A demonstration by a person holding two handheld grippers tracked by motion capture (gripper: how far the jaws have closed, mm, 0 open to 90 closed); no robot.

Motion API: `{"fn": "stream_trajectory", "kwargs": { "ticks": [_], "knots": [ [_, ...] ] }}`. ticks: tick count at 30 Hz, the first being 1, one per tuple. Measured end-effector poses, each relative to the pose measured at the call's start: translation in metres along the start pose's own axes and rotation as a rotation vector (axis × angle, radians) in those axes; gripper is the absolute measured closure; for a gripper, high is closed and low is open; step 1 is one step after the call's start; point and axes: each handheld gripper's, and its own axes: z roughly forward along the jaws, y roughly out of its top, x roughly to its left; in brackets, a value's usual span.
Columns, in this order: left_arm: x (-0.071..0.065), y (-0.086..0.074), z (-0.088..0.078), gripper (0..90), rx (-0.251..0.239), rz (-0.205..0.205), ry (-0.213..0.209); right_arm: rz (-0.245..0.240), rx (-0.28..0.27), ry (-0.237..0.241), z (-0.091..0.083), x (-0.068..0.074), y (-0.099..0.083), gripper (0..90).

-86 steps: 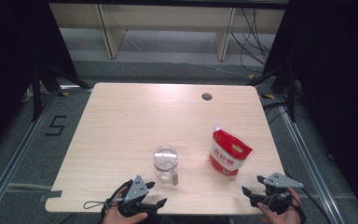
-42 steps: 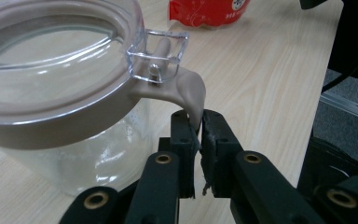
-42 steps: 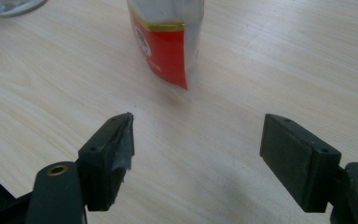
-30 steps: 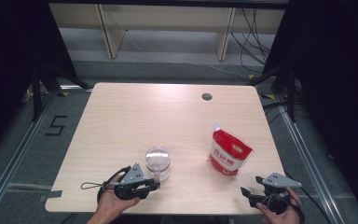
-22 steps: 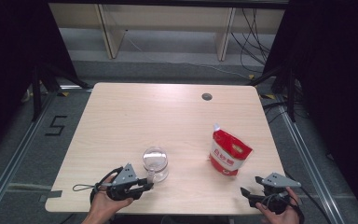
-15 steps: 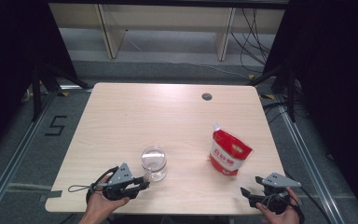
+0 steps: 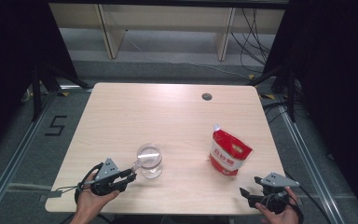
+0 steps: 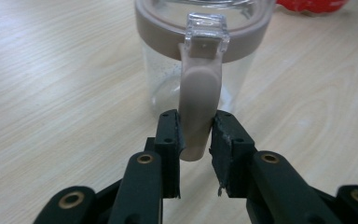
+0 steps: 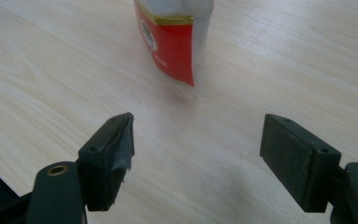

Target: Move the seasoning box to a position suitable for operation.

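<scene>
In the high view I see a light wooden table (image 7: 121,116) with a small dark cable hole (image 7: 207,97) near its far edge. Around it the floor is grey, with metal rails at both sides and a mark like the number 5 (image 7: 56,126) on the left. Behind the table stands a pale shelf frame (image 7: 168,28), with black curtains at both sides and some cables on the floor. A clear glass jar (image 7: 149,160) stands upright near the front of the table, left of the middle, with its long axis vertical. Its handle points toward my left gripper (image 7: 129,173), which lies low at the front left edge. A red and white pouch (image 7: 229,153) stands at the right, leaning a little, with its spout at the upper left corner. My right gripper (image 7: 247,195) rests at the front right corner, well apart from the pouch.

In the left gripper view the jar (image 8: 200,60) has a beige ring around the top and a clear latch. The beige handle (image 8: 198,107) hangs downward between the two black jaws. The jaws have just been opening: the left pad touches the handle or nearly so, and at the right pad I see a thin gap, so the grip is loosened.

In the right gripper view the jaws stand wide apart, with nothing between them. The pouch (image 9: 172,42) stands ahead on the wood, its narrow edge facing the camera.
</scene>
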Motion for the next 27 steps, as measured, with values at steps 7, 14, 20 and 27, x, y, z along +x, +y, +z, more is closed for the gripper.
{"fn": "stream_trajectory", "kwargs": {
  "ticks": [7, 14, 20, 27],
  "knots": [
    [0.003, 0.001, 0.005, 72.6, -0.026, -0.033, 0.049, 0.013, 0.009, -0.001, 0.0, 0.001, 0.0, 27.1],
    [0.003, 0.004, 0.014, 71.4, -0.042, -0.047, 0.08, -0.015, 0.007, -0.006, 0.0, 0.001, 0.0, 27.1],
    [0.002, 0.007, 0.016, 73.7, -0.042, 0.002, 0.113, -0.019, 0.001, 0.0, 0.001, 0.001, 0.0, 27.1],
    [0.004, 0.008, 0.018, 74.1, -0.061, 0.037, 0.097, -0.011, 0.008, 0.016, 0.002, 0.001, 0.0, 27.1]
  ]
}}
